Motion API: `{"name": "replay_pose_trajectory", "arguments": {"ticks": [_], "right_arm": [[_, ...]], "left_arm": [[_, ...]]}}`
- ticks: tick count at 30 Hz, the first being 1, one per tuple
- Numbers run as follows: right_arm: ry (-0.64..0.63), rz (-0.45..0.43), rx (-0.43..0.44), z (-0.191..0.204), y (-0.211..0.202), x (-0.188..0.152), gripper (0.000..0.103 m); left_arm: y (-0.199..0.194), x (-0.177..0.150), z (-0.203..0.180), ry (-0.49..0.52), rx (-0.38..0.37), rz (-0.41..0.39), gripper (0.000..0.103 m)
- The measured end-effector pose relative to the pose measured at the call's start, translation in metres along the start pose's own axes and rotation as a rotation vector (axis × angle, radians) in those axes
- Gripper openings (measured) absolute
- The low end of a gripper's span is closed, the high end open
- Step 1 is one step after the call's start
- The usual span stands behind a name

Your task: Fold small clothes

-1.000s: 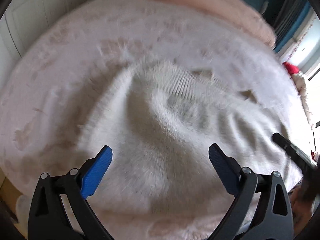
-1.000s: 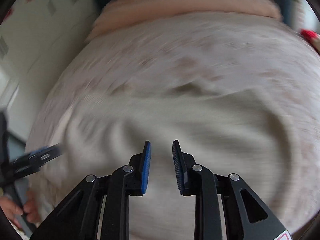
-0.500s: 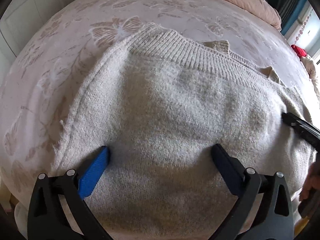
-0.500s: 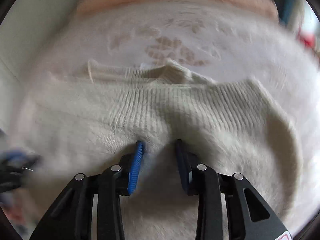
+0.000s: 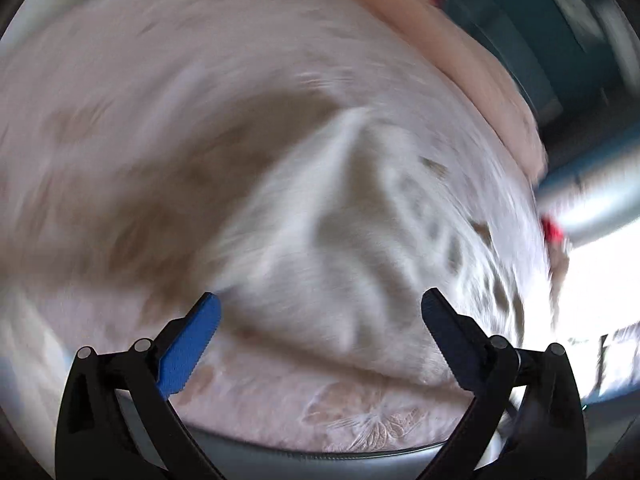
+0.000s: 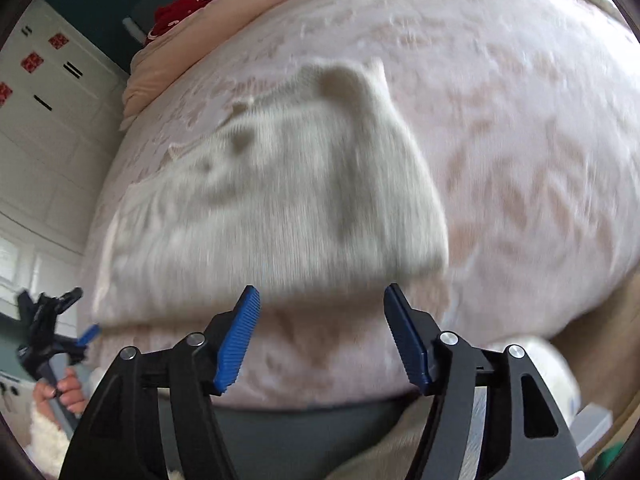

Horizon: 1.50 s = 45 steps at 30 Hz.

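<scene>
Left gripper [image 5: 320,308]: fingers spread wide, empty, hovering above the near edge of the one cream knit sweater [image 6: 280,192]. Sweater lay folded on the pink patterned bed [image 6: 520,140], nearer its left side. Right gripper [image 6: 322,300]: fingers opening, nothing between them, just short of the sweater's near hem. One hand [image 6: 66,394] seen at far left, holding the left gripper. Two grippers counted.

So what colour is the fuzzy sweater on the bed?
Cream white sweater, clearest in the right wrist view.
</scene>
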State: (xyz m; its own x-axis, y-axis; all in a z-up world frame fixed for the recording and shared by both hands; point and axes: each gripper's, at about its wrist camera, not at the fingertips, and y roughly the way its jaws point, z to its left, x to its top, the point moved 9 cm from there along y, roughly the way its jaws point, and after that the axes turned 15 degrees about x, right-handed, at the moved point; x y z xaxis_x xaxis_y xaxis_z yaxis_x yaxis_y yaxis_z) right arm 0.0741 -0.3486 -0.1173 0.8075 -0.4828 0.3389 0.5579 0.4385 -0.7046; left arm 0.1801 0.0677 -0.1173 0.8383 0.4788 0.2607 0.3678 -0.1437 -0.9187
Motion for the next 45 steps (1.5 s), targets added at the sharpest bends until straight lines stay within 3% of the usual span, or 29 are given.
{"name": "replay_pose_trajectory", "arguments": {"ticks": [2,4,9,10,11,12,13,15,19,22,25,26,28,30,31,33,36,38,39,42,45], "right_arm": [[0.049,0.005,0.036,-0.003,0.011,-0.004,0.065],[0.112,-0.014,0.136,-0.002,0.020,-0.001,0.066],[0.328,-0.139,0.217,-0.023,0.040,0.040,0.071],[0.331,-0.149,0.213,-0.023,0.042,0.046,0.063],[0.291,-0.147,0.203,-0.016,0.043,0.053,0.028],[0.242,-0.131,0.180,-0.009,0.044,0.055,0.020],[0.195,-0.126,0.154,-0.001,0.041,0.059,0.019],[0.106,-0.150,0.124,0.020,0.023,0.066,0.016],[0.056,-0.182,0.103,0.032,-0.021,0.056,0.015],[0.055,-0.147,0.055,0.015,-0.036,0.033,0.015],[0.127,-0.033,-0.058,-0.034,-0.021,-0.002,0.017],[0.164,-0.048,-0.073,-0.044,-0.024,-0.005,0.020],[0.184,-0.160,-0.114,-0.044,-0.048,0.000,0.021],[0.013,-0.207,-0.194,-0.007,-0.062,0.019,0.022],[-0.068,-0.200,-0.189,0.015,-0.059,0.027,0.022],[-0.216,-0.143,-0.122,0.070,-0.035,0.041,0.021],[-0.335,-0.071,-0.022,0.135,0.018,0.050,0.020],[-0.385,0.000,-0.024,0.153,0.054,0.044,0.020],[-0.395,0.056,-0.033,0.155,0.084,0.042,0.020],[-0.353,0.216,-0.093,0.130,0.158,0.022,0.017],[-0.413,0.174,-0.127,0.130,0.167,0.025,0.015]], "left_arm": [[0.015,-0.003,0.020,-0.114,0.001,0.063,0.098],[0.022,0.000,0.021,-0.159,-0.016,0.068,0.098],[0.031,0.010,0.002,-0.163,0.012,0.027,0.098],[0.031,0.012,-0.003,-0.168,0.003,0.020,0.097],[0.028,0.016,-0.012,-0.150,-0.041,0.000,0.086],[0.025,0.020,-0.014,-0.100,0.007,-0.033,0.034],[0.025,0.021,-0.015,-0.035,0.078,-0.034,0.026],[0.015,0.019,-0.015,-0.036,0.057,-0.029,0.024],[-0.022,0.010,-0.004,-0.070,-0.021,0.008,0.018],[-0.040,-0.016,0.011,-0.051,-0.037,0.063,0.017],[-0.019,-0.037,0.022,-0.011,0.013,0.102,0.018],[-0.007,-0.043,0.026,-0.018,0.029,0.123,0.018],[-0.002,-0.045,0.027,-0.052,0.020,0.127,0.025],[-0.007,-0.041,0.021,-0.040,0.023,0.084,0.033],[-0.008,-0.037,0.016,-0.013,0.040,0.055,0.049],[-0.004,-0.036,0.010,0.007,0.054,0.044,0.067],[0.016,-0.037,0.006,-0.038,0.022,0.103,0.068],[0.024,-0.035,0.012,-0.085,0.010,0.106,0.068],[0.024,-0.033,0.013,-0.093,0.007,0.107,0.067],[0.017,-0.027,0.011,-0.067,-0.015,0.100,0.030],[-0.005,-0.019,-0.002,-0.045,-0.073,0.087,0.024]]}}
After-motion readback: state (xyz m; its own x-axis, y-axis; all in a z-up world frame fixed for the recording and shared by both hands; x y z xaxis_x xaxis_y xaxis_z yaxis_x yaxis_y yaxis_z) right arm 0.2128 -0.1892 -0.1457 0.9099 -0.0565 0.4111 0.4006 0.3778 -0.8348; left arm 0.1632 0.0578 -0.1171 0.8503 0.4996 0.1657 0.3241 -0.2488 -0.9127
